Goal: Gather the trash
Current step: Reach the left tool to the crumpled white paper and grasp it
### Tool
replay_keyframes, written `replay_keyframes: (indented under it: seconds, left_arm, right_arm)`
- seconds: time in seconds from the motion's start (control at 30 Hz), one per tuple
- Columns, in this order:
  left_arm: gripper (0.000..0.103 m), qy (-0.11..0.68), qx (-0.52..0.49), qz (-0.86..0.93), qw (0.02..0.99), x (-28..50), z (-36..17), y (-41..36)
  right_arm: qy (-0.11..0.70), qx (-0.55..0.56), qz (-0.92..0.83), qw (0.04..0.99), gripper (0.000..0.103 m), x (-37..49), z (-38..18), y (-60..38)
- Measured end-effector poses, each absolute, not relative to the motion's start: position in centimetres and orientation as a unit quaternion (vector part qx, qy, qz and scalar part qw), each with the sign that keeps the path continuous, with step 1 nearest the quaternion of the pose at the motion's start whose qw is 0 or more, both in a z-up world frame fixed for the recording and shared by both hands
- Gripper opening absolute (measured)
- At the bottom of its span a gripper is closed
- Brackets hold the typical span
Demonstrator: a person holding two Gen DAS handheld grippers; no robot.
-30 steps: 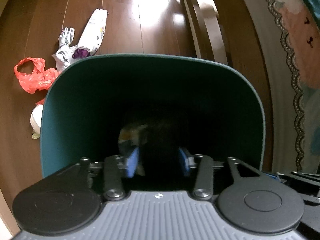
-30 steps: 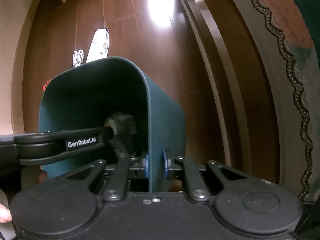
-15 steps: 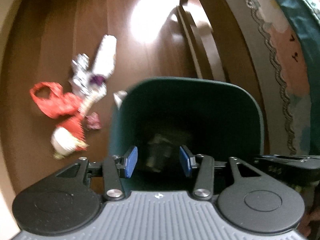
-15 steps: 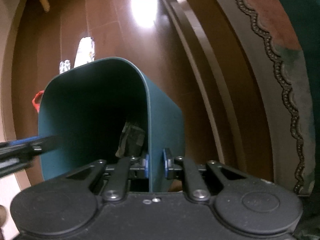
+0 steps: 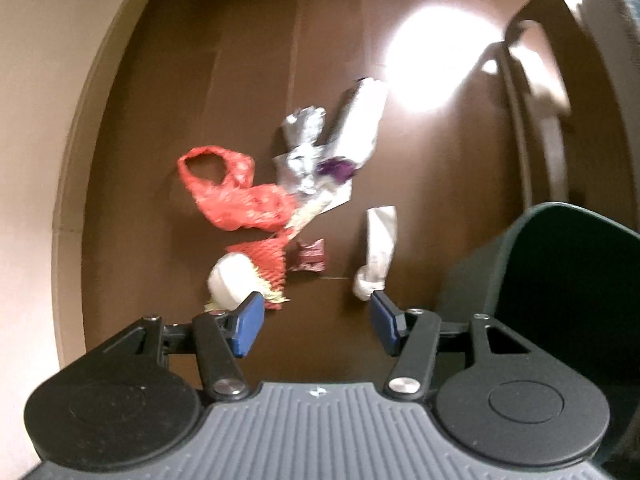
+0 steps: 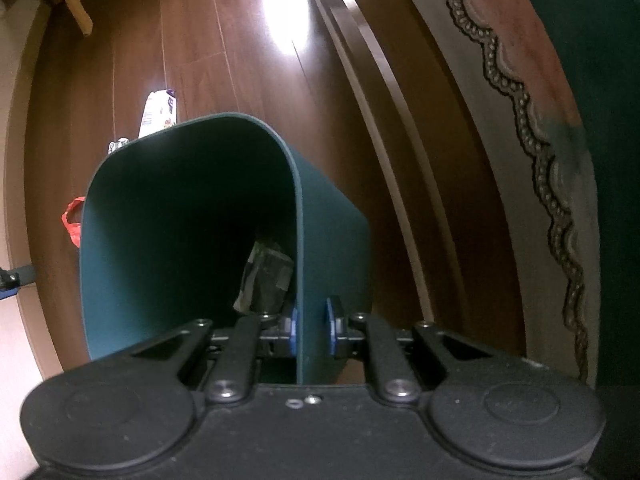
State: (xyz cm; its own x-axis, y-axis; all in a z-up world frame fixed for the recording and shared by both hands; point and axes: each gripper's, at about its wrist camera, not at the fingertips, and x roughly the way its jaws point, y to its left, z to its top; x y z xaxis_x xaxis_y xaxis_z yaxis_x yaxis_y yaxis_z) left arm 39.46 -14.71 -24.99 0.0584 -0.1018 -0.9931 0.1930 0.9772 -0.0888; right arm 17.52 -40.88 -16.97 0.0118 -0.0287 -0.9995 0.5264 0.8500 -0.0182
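My left gripper [image 5: 316,326] hangs over the wooden floor, its jaws opening with nothing between them. Ahead of it lies scattered trash: a red plastic bag [image 5: 234,196], a red net with a white ball [image 5: 250,276], a small maroon wrapper [image 5: 310,256], a crumpled white wrapper [image 5: 378,250], silver foil [image 5: 302,152] and a long white packet [image 5: 358,124]. The dark green bin [image 5: 560,280] stands at the right. My right gripper [image 6: 311,328] is shut on the green bin's wall [image 6: 308,280]. A crumpled wrapper [image 6: 266,276] lies inside the bin.
A dark wooden ledge [image 6: 384,128] runs along the right of the bin, with a patterned rug or cloth [image 6: 532,92] beyond it. A pale wall or baseboard [image 5: 48,160] curves along the left. A wooden furniture leg [image 6: 74,4] stands far back left.
My left gripper left the bin's opening and swung left over the trash pile, its jaws widening. The dark wrapper it held now lies inside the bin. The right gripper keeps its hold on the bin wall.
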Motion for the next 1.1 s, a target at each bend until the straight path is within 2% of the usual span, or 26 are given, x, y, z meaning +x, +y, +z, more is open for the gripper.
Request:
replay_keyframes:
  seconds: [0.1, 0.13, 0.23, 0.37, 0.47, 0.57, 0.8, 0.93, 1.1]
  left_arm:
    - [0.062, 0.683, 0.046, -0.108, 0.721, 39.7, -27.1, -14.1]
    - [0.066, 0.685, 0.055, -0.113, 0.718, 39.8, -27.9, -14.0]
    - [0.066, 0.697, 0.060, -0.137, 0.701, 39.8, -31.1, -14.7]
    - [0.066, 0.703, 0.056, -0.166, 0.689, 40.1, -36.7, -17.8]
    - [0.066, 0.713, 0.039, -0.173, 0.679, 40.4, -40.8, -19.9]
    - [0.066, 0.714, 0.069, -0.185, 0.672, 40.6, -44.6, -22.3]
    - [0.066, 0.708, 0.106, -0.203, 0.668, 40.9, -50.5, -25.9]
    - [0.066, 0.703, 0.131, -0.218, 0.664, 40.3, -53.4, -27.6]
    - [0.065, 0.685, 0.158, -0.236, 0.671, 39.2, -55.0, -29.0]
  right_arm:
    - [0.673, 0.178, -0.203, 0.689, 0.012, 17.6, -17.3, -41.5]
    - [0.673, 0.180, -0.205, 0.688, 0.012, 17.6, -17.4, -41.5]
    - [0.676, 0.191, -0.211, 0.679, 0.011, 17.4, -18.1, -41.9]
    - [0.665, 0.199, -0.226, 0.683, 0.005, 16.9, -18.1, -42.6]
    - [0.650, 0.204, -0.237, 0.693, 0.005, 16.8, -18.0, -43.4]
    - [0.651, 0.206, -0.238, 0.691, 0.006, 16.9, -18.0, -44.2]
    - [0.685, 0.139, -0.258, 0.667, 0.008, 15.6, -21.8, -45.0]
    - [0.690, 0.121, -0.251, 0.667, 0.015, 16.3, -23.7, -45.5]
    - [0.709, 0.143, -0.230, 0.651, 0.009, 15.3, -26.6, -45.3]
